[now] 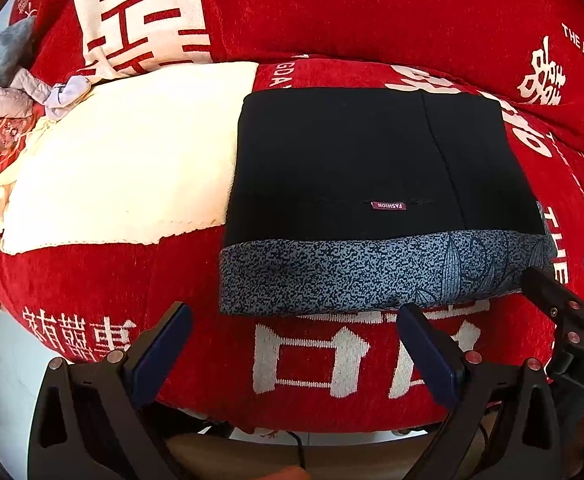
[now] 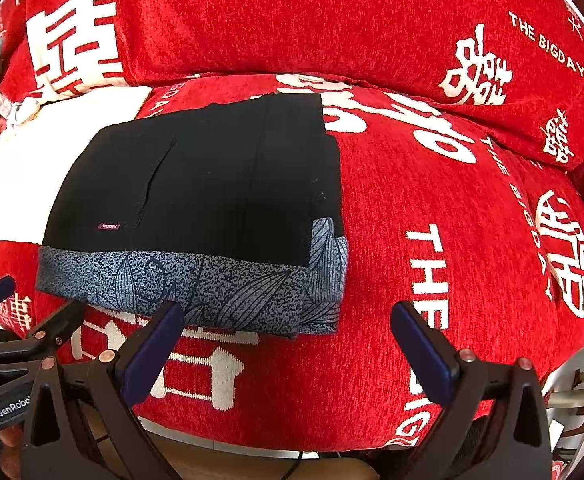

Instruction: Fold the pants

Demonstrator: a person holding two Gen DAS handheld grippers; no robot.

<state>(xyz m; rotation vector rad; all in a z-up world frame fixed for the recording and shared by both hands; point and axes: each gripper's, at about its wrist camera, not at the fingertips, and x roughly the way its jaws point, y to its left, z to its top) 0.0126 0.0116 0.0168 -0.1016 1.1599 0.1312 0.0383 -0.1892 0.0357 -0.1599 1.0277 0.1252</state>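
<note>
A: Starting at the fingers: the left gripper (image 1: 294, 350) has its two blue-padded fingers spread wide, with nothing between them. It hovers over the front edge of the cushion, just short of the garment.

B: And the right gripper (image 2: 288, 346)?

A: The same. Its fingers gape and hold nothing; its left pad sits just in front of the patterned band, apparently not touching it, though the view cannot settle that.

B: Where do the pants lie?

A: The black fabric pants with a grey-blue leaf-print waistband (image 1: 372, 168) rest as a compact, roughly squared packet on the red chenille sofa cover with white lettering (image 1: 332, 364), the band toward the grippers. A small maroon label (image 1: 388, 205) shows on the black panel.

B: So which step is this?

A: By the look of it, the folding is done or nearly so: the edges are stacked fairly evenly, though one layer peeks out at the right corner in the right wrist view. The next move, if any, would call for a light pinch at that corner to square it, or simply leaving the packet alone.

B: And around it?

A: A cream-white cloth (image 1: 124, 160) lies just beside the pants' left edge, touching or slightly under it. Farther left is a heap of pale grey crumpled clothing (image 1: 8, 76). Red back cushions (image 2: 332, 12) rise behind, and pale floor shows below the seat.
</note>
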